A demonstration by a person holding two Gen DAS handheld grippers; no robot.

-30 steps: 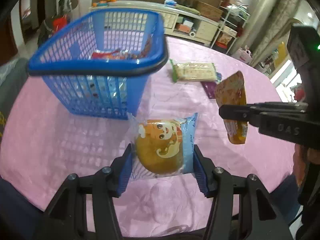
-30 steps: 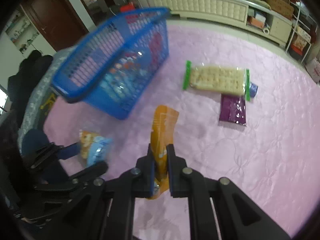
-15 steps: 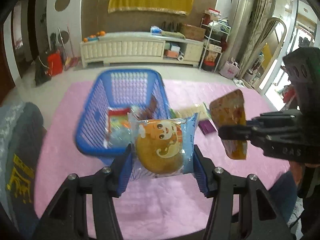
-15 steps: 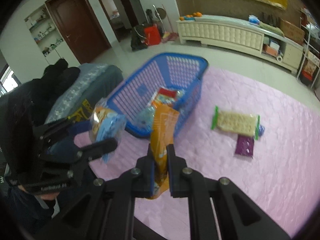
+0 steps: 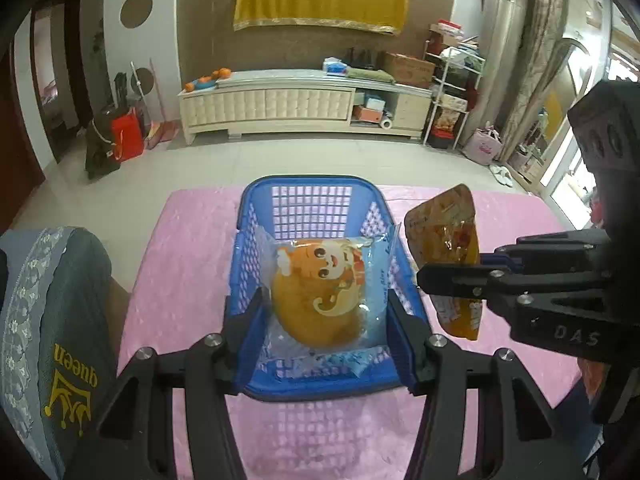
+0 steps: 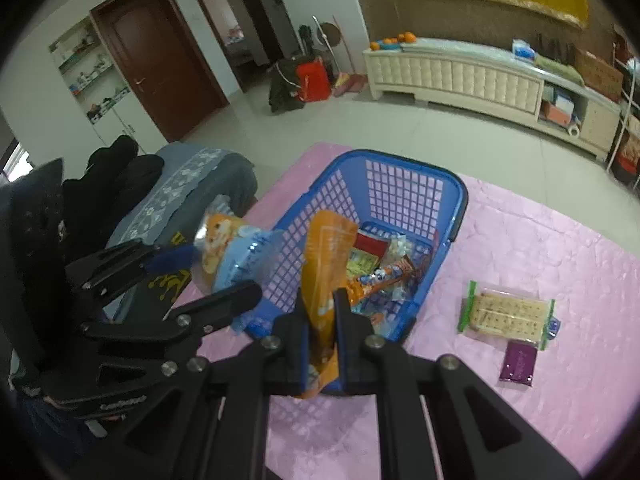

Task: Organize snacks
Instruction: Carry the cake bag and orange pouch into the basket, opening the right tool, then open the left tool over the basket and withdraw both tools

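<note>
A blue mesh basket [image 5: 308,181] stands on the pink-covered table, with several snack packets [image 6: 380,264] lying in it. My left gripper [image 5: 326,312] is shut on a bun packet [image 5: 320,300], a clear and blue wrapper with a cartoon face, held above the basket's near half. Just to its right, my right gripper [image 5: 452,276] is shut on an upright orange pouch [image 5: 444,232] beside the basket's right wall. In the right wrist view that gripper [image 6: 320,312] pinches the orange pouch [image 6: 328,248] over the basket [image 6: 400,160], with the left gripper [image 6: 216,272] and bun packet [image 6: 228,248] at its left.
A cracker packet [image 6: 508,314] with green ends and a small purple packet [image 6: 518,362] lie on the pink cloth [image 6: 540,248] right of the basket. A chair back with a grey cover [image 5: 52,320] stands at the table's left edge. Floor and a long white cabinet lie beyond.
Both grippers have risen and moved toward the basket with their packets. The basket, seen from the side and ahead a second ago, now lies beneath the bun packet and orange pouch.
</note>
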